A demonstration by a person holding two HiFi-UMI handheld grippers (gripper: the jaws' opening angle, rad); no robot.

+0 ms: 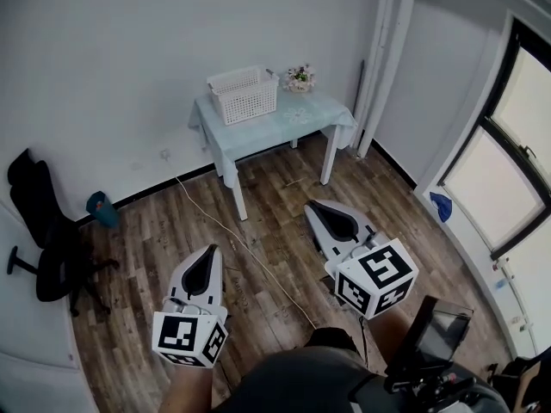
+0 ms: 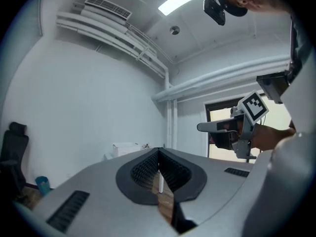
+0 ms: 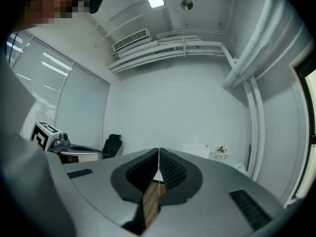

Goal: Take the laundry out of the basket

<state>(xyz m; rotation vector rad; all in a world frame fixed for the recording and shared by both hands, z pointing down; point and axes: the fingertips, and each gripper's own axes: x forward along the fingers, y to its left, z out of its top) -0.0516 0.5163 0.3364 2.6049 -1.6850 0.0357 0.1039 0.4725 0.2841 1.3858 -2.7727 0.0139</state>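
Observation:
A white laundry basket stands on a small table with a pale blue cloth, far across the room; what it holds cannot be seen from here. The same basket shows small in the right gripper view and as a white box in the left gripper view. My left gripper is held level above the wooden floor, its jaws shut on nothing. My right gripper hovers level to the right of it, also shut and empty. Both are well short of the table.
A small pot of flowers stands beside the basket. A black office chair is at the left wall, with a blue bin near it. A white cable runs across the floor. A window and door line the right side.

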